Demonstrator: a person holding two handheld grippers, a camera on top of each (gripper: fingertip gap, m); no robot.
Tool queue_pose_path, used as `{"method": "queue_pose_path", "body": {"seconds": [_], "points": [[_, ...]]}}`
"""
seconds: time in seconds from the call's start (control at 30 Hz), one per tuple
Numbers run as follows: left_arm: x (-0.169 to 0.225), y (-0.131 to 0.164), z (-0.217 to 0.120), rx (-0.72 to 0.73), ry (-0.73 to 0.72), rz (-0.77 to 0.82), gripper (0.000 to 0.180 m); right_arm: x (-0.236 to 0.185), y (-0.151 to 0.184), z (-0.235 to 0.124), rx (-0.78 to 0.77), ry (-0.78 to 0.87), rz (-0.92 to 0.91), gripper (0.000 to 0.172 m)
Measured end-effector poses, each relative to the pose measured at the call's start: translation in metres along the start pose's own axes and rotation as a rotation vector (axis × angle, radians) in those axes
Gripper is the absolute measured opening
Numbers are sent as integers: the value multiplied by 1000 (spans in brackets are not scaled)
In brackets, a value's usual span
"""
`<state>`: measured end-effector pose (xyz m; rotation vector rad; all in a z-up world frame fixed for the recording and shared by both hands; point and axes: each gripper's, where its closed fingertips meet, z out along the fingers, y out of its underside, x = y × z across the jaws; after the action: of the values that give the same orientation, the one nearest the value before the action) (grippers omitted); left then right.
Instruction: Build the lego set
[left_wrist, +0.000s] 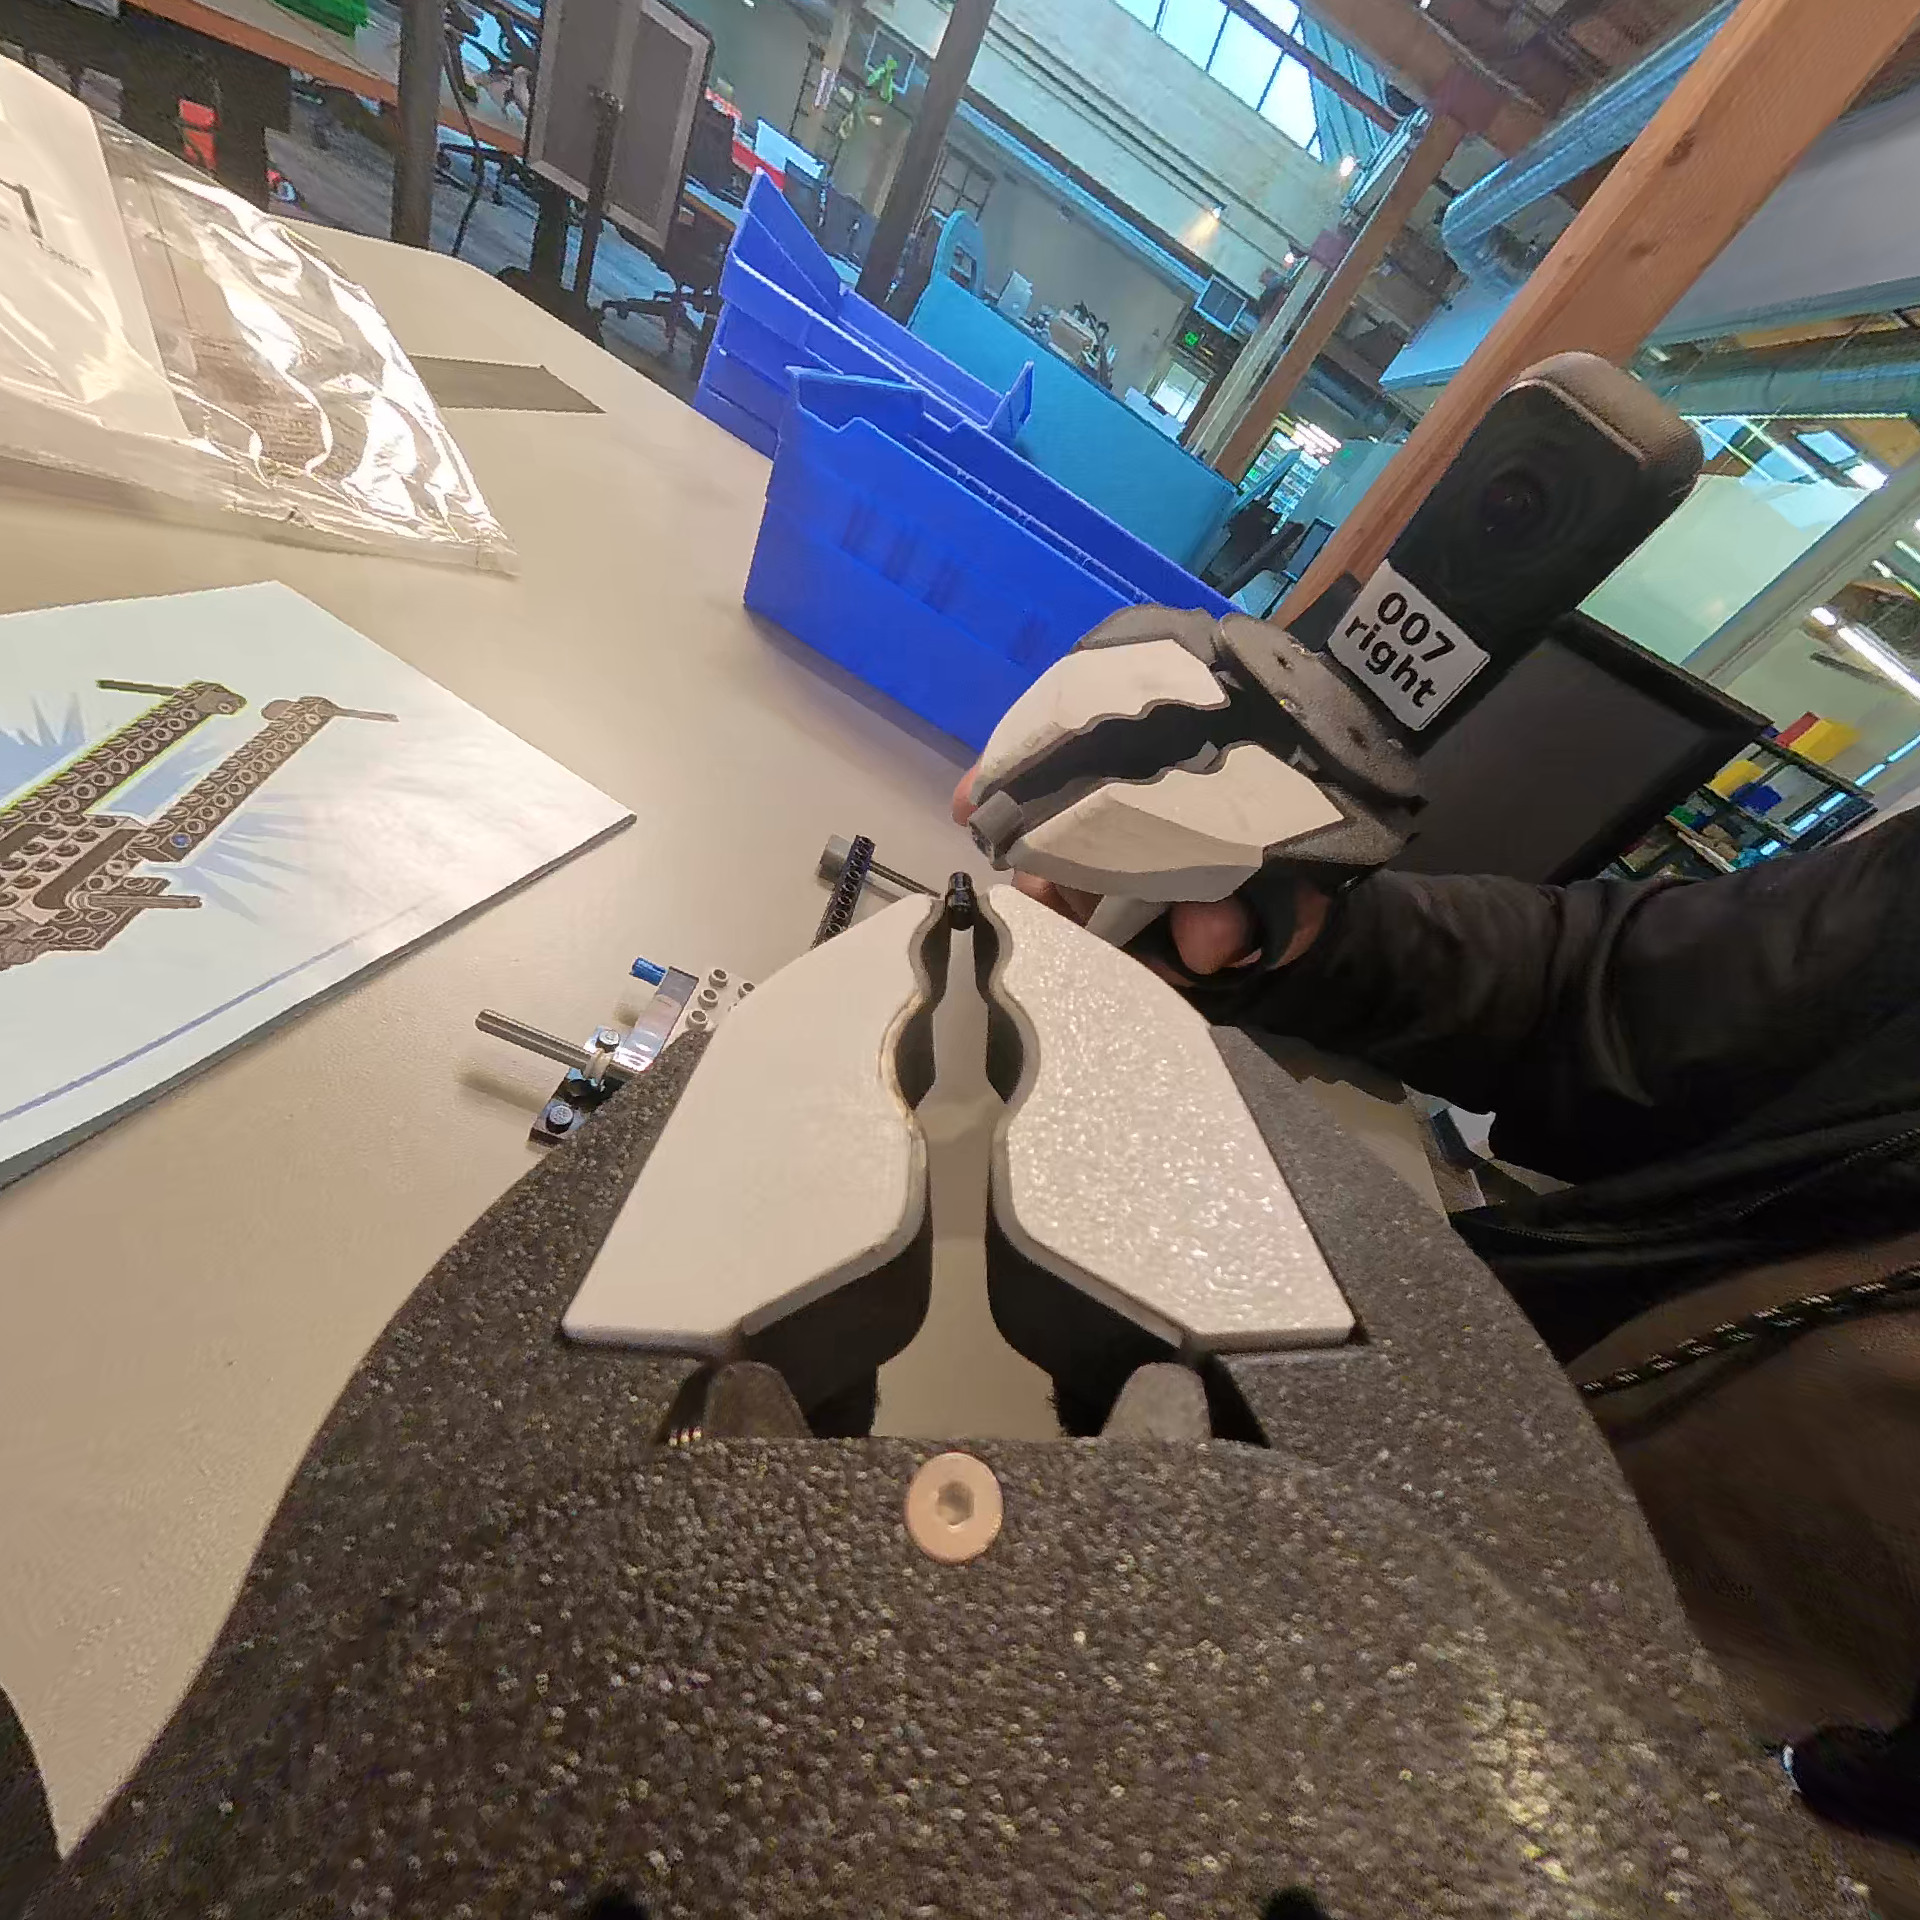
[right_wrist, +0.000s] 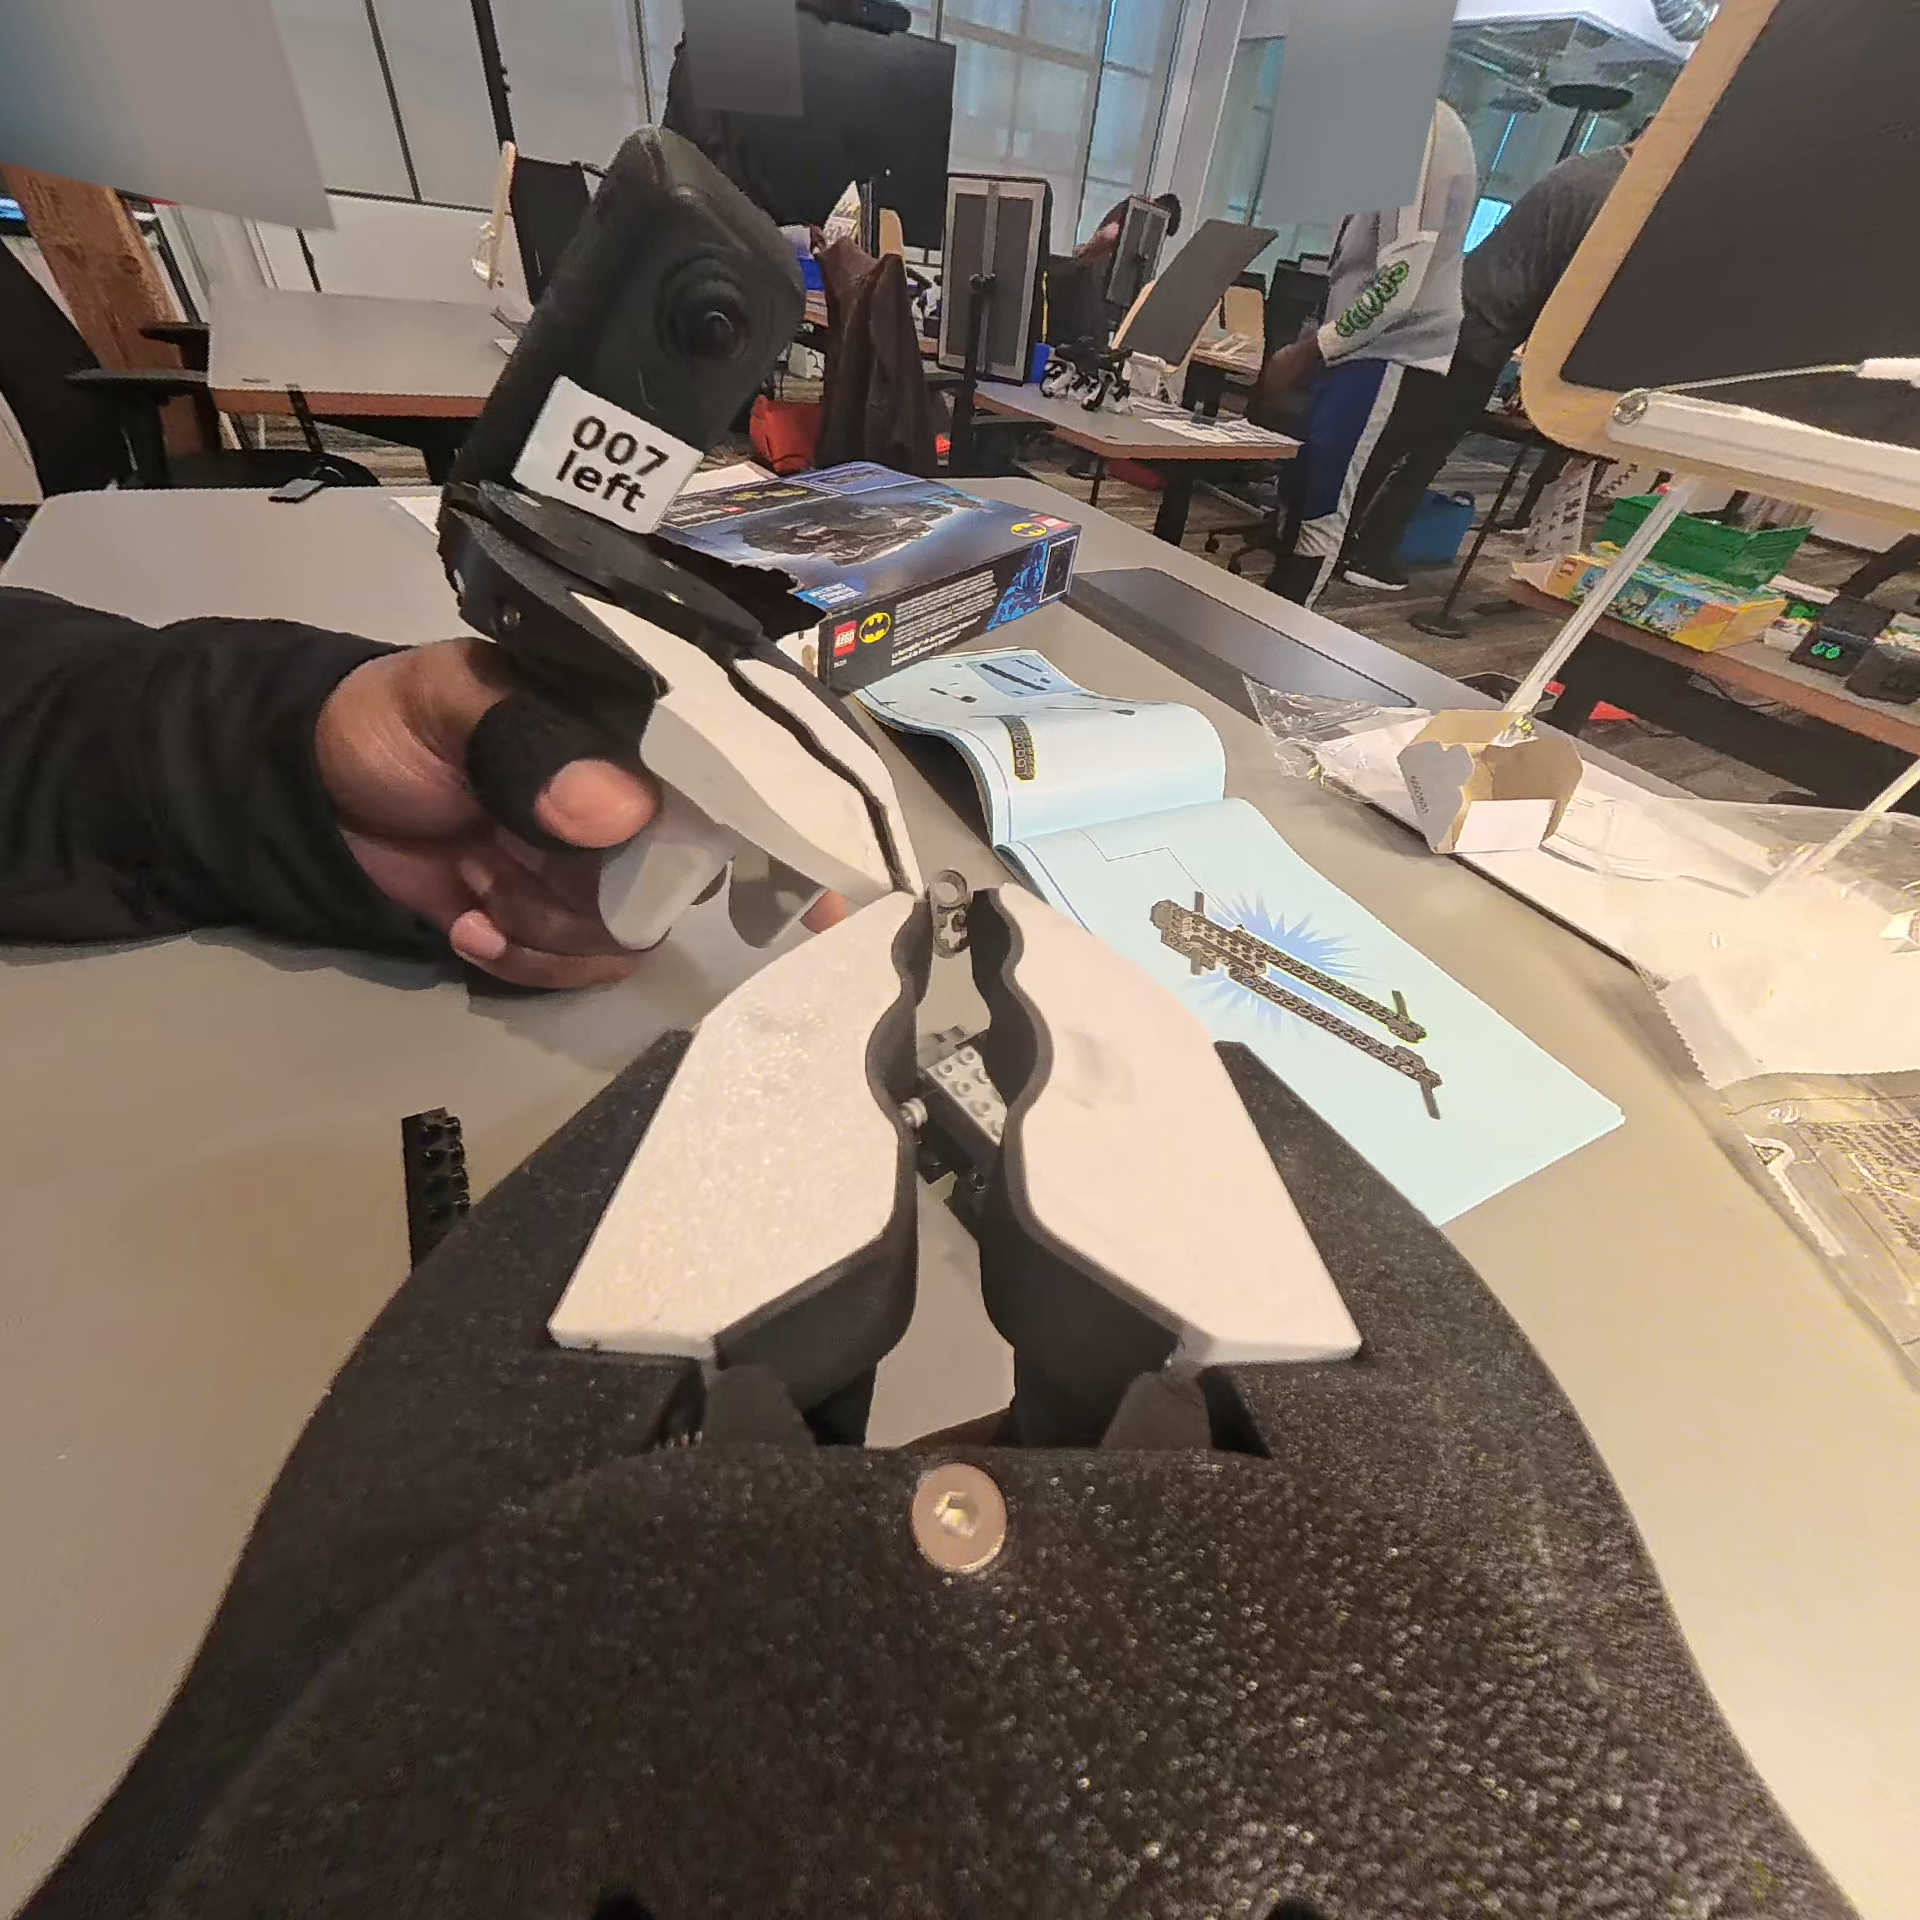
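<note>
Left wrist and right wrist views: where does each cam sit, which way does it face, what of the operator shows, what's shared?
Left wrist view: sits on the left tongs, looks along them over the grey table toward blue bins; they pinch a small black pin; right hand and sleeve show.
Right wrist view: sits on the right tongs, which grip a small grey connector; faces the toy box; left hand shows.
Shared: the table, the open instruction booklet, each other's tongs.
</note>
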<state>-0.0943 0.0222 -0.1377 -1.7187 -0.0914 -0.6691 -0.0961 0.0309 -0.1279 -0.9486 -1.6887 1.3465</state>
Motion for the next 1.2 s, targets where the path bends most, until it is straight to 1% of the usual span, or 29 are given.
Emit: {"method": "queue_pose_path", "body": {"seconds": [0.53, 0.73, 0.83, 1.0, 1.2], "points": [[-1, -1, 0, 9, -10, 0, 4, -1, 2, 0, 4, -37, 87, 7], [-1, -5, -3, 33, 4, -10, 4, -2, -2, -2, 35, -79, 134, 7], [2, -12, -6, 87, 44, -37, 4, -5, -7, -5, 85, -138, 203, 7], [14, -21, -9, 171, 161, -122, 4, -13, -19, -12, 192, -277, 304, 8], [36, -27, -12, 215, 338, -202, 4, -12, -29, -19, 290, -332, 334, 7]]}}
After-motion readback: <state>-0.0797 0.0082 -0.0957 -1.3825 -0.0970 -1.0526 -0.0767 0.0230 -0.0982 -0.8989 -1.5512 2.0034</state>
